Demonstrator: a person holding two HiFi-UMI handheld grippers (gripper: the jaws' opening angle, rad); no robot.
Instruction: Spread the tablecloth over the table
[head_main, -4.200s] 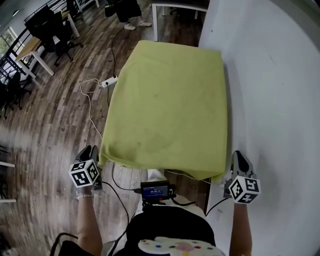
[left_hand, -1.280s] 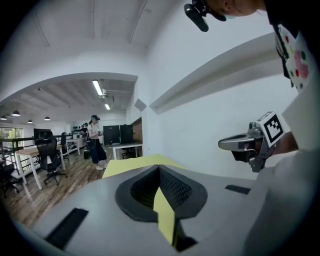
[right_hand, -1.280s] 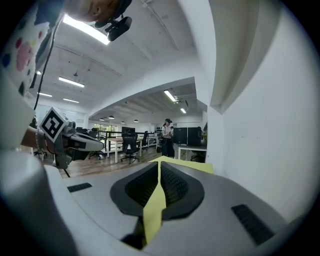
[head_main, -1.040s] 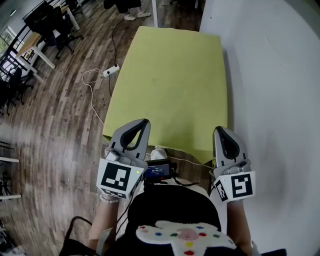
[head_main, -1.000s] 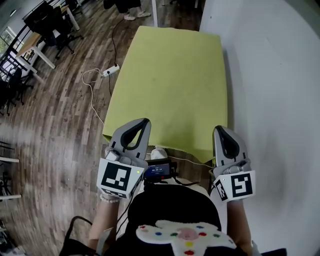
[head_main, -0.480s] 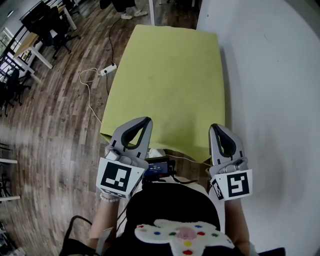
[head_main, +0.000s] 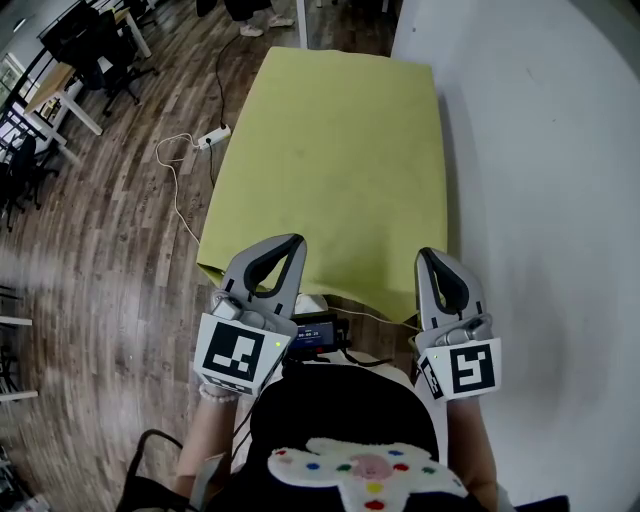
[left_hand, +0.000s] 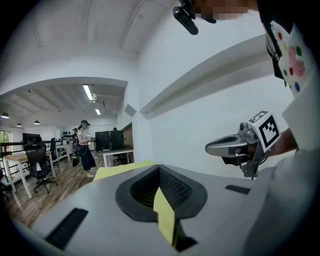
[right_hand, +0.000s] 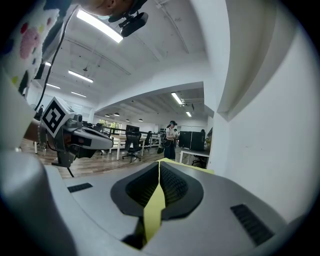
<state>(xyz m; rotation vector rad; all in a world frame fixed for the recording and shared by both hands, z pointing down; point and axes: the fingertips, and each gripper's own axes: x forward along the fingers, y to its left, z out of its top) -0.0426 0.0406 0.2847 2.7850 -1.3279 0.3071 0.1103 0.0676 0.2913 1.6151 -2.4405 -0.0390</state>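
Note:
The yellow-green tablecloth (head_main: 340, 160) lies flat over a long table that runs away from me along the white wall. My left gripper (head_main: 284, 244) is shut on the cloth's near left corner, and a thin yellow strip (left_hand: 162, 210) shows pinched between its pads. At the near right corner, my right gripper (head_main: 436, 256) is shut on the cloth too, with a strip of cloth (right_hand: 154, 205) clamped between its pads. Both point nearly level along the table, side by side. Each shows in the other's view: the right gripper (left_hand: 235, 147) and the left gripper (right_hand: 85, 137).
The white wall (head_main: 540, 200) runs close along the table's right side. A power strip (head_main: 213, 135) with a white cable lies on the wooden floor at the left. Desks and chairs (head_main: 70, 60) stand at far left. A person (left_hand: 85, 150) stands beyond the table's far end.
Earlier both grippers hung low beside the drooping near corners. Now they are raised and closer together, gripping the near edge. Over the last second almost nothing has moved.

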